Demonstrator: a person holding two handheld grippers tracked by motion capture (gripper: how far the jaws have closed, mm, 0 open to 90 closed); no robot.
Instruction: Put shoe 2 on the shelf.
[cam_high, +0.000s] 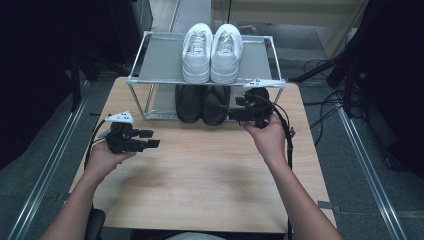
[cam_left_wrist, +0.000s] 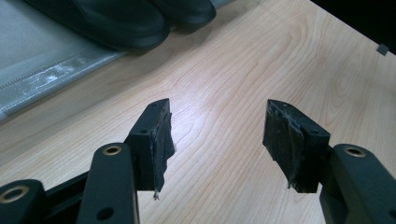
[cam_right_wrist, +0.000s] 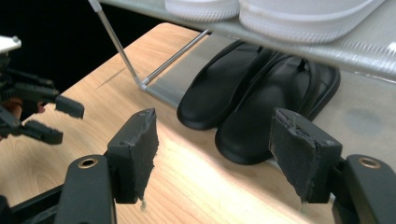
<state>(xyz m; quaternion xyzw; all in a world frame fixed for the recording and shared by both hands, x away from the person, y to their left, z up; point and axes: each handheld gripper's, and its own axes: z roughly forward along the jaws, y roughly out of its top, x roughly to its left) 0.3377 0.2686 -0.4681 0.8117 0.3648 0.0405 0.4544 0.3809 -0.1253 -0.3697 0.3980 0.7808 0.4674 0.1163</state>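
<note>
Slippers (cam_right_wrist: 243, 107) under rack (cam_high: 150, 60) — sneakers (cam_high: 212, 50) above

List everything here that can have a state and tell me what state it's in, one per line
Left gripper: open, jaws apart, holding nothing, above the table.
Right gripper: open, holding nothing, pointed at the black slippers.
White sneakers: side by side on the rack's top shelf, upright.
Black slippers: paired on the lower shelf, toes sticking out past its front edge.
Shoe rack: standing at the table's far edge.
Table: bare wood in front of the rack.
</note>
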